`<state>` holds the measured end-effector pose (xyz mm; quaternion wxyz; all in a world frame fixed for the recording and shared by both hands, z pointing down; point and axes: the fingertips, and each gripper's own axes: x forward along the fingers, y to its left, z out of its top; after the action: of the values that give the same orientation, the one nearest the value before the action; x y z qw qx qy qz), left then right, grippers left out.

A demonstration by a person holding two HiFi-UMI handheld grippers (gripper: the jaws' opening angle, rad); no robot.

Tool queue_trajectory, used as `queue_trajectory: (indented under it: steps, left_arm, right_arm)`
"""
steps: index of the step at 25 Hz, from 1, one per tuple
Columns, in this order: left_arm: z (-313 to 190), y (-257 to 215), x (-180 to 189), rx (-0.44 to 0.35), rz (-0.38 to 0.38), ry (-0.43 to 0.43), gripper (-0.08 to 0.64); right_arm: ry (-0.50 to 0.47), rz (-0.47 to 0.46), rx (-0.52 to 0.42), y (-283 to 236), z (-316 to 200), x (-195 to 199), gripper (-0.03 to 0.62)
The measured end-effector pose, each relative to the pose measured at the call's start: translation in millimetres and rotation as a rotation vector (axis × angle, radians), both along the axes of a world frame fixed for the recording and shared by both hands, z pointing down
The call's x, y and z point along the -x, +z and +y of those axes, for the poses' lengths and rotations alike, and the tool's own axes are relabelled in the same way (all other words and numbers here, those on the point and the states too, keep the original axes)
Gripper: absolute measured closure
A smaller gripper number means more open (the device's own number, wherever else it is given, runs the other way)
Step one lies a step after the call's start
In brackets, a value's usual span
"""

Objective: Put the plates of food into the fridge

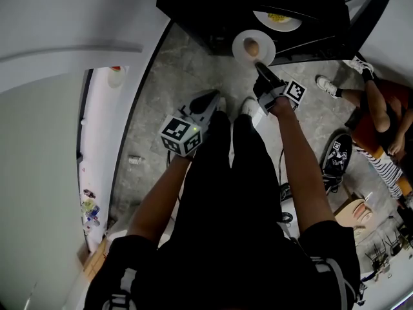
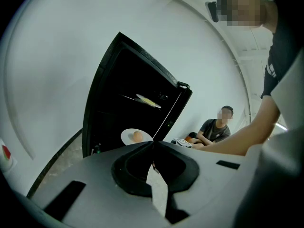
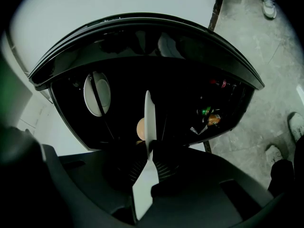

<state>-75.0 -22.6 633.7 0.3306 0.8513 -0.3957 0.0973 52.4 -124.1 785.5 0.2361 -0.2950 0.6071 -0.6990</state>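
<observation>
A white plate [image 1: 245, 46] carrying a round brownish piece of food [image 1: 252, 47] hangs just in front of the open black fridge [image 1: 193, 5]. My right gripper [image 1: 259, 68] is shut on the plate's near rim. In the right gripper view the plate [image 3: 149, 120] shows edge-on between the jaws of the right gripper [image 3: 148, 150], with the food [image 3: 140, 128] beside it. Inside the fridge, a second plate with yellow food [image 1: 277, 19] rests on a shelf. My left gripper [image 1: 208, 101] hovers lower left of the fridge, shut and empty; its view shows the left gripper [image 2: 153, 144], the held plate [image 2: 129, 137] and the fridge [image 2: 123, 80].
A person [image 1: 381, 118] sits on the floor at the right, legs stretched toward the fridge door [image 1: 364, 11]. Bottles [image 3: 211, 116] stand in the door shelf. A white wall and counter [image 1: 58, 108] lie to the left, grey tiled floor [image 1: 161, 82] below.
</observation>
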Motion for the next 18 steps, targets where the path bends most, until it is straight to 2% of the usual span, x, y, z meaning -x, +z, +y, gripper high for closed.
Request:
queue_trajectory:
  steps: [9, 18]
  left_arm:
    - [9, 17, -3, 0.021, -0.004, 0.013, 0.538]
    - [8, 23, -7, 0.021, 0.004, 0.012, 0.538]
  right_arm:
    - [0.049, 0.009, 0.019, 33, -10, -12, 0.543]
    - [0.101, -0.006, 0.014, 42, -32, -17, 0.549]
